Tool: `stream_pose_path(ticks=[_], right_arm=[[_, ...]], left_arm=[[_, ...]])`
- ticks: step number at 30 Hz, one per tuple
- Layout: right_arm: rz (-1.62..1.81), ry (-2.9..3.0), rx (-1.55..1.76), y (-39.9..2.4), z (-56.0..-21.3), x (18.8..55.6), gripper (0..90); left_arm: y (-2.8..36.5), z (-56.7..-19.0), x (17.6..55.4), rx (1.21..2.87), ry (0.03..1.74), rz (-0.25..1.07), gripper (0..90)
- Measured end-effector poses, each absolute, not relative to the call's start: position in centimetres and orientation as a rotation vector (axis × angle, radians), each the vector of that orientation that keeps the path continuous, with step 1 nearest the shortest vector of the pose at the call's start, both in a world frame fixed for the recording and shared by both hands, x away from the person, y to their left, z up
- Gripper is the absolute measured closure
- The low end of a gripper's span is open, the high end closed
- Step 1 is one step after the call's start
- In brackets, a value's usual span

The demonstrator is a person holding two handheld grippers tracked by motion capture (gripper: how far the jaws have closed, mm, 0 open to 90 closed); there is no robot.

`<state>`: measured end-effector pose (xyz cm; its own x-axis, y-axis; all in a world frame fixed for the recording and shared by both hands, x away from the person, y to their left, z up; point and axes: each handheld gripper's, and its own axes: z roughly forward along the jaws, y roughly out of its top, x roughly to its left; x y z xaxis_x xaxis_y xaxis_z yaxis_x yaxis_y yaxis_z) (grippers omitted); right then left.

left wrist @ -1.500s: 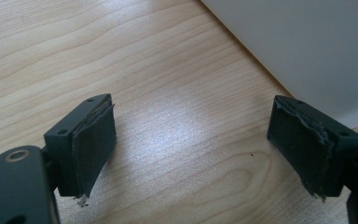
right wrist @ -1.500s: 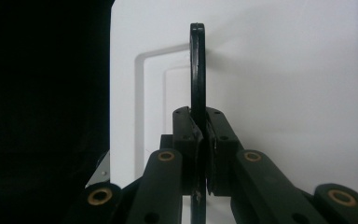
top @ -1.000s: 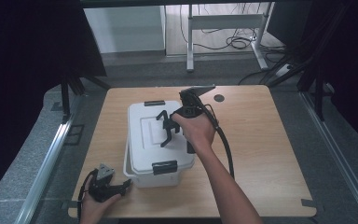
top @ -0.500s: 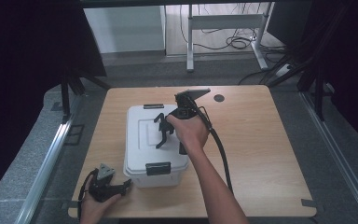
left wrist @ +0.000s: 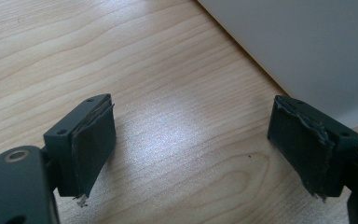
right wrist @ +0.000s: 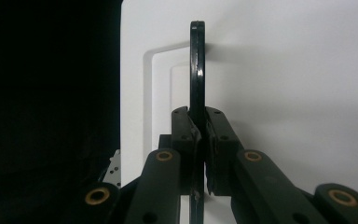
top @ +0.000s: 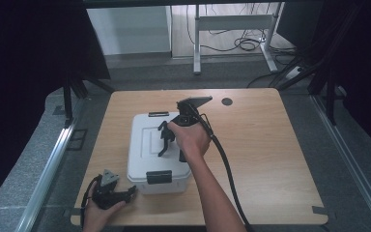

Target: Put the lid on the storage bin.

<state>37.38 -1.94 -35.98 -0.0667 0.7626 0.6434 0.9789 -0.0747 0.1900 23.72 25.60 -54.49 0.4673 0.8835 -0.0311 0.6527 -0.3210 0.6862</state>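
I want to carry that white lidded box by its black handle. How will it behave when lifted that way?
The white box looks like rigid plastic, so it should keep its shape. The right hand-held gripper is shut on the thin black handle, which probably pivots, so the box may swing or tilt. Its black latches look closed, so the lid likely stays on. Weight cannot be judged.

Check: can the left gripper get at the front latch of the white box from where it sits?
Probably yes. The left gripper rests open on the table beside the white box, near the front latch, with nothing between them. The right gripper is clamped on the black handle above, clear of that path.
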Motion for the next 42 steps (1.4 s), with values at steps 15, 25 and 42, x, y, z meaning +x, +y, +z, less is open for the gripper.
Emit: stream_pose_path(ticks=[15, 25, 42], right_arm=[[-0.886, -1.879, -1.876, -1.5, -37.2, 37.4, 83.3], [-0.919, -1.958, -1.806, -1.7, -37.0, 37.2, 77.8], [-1.373, -2.118, -1.604, -7.3, -36.0, 34.7, 37.8]], left_arm=[[25.6, -54.5, 23.7, 2.080, 1.269, 0.467, 15.1], [25.6, -54.5, 23.7, 2.081, 1.268, 0.466, 15.1], [25.6, -54.5, 23.7, 2.082, 1.269, 0.466, 15.0]])
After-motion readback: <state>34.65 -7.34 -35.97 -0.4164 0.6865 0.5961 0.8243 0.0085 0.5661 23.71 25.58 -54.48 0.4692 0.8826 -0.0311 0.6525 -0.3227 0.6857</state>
